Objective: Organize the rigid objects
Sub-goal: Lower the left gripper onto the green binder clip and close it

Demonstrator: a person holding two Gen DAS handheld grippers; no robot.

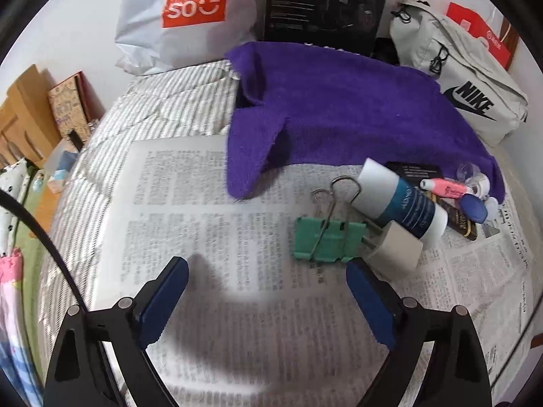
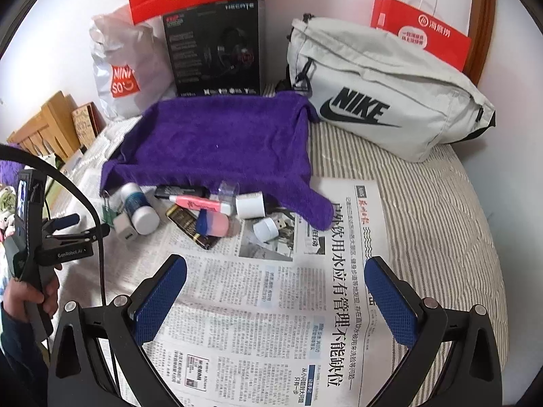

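Newspaper (image 1: 210, 224) covers the striped bed (image 1: 169, 101) in the left wrist view, and the left tool (image 1: 266, 271) hangs over it with its blue pads spread wide and nothing between them. Just beyond its right pad lies a green binder clip (image 1: 324, 240), touching a white charger plug (image 1: 395, 246). A blue-and-white bottle (image 1: 404, 200) lies tilted across the plug. Past it sits a small heap: a pink marker (image 1: 444, 186), a blue-capped piece (image 1: 473, 208) and a dark flat packet (image 1: 461, 225). A purple towel (image 1: 356, 108) is draped behind them, its edge reaching the heap.

From the right wrist view, the right tool (image 2: 275, 271) also stands wide and empty above the newspaper (image 2: 271, 305). The heap lies ahead of it along the near edge of the purple towel (image 2: 220, 142): the blue-and-white bottle (image 2: 139, 208), the white charger plug (image 2: 125, 229), the pink marker (image 2: 200, 203), a white cylinder (image 2: 250, 205) and a small white USB piece (image 2: 268, 227), slightly apart from the rest. The left tool (image 2: 73, 225) shows at the left edge, held by a hand (image 2: 32, 300), near the plug. A grey Nike bag (image 2: 380, 101) rests behind on the bed (image 2: 424, 210).
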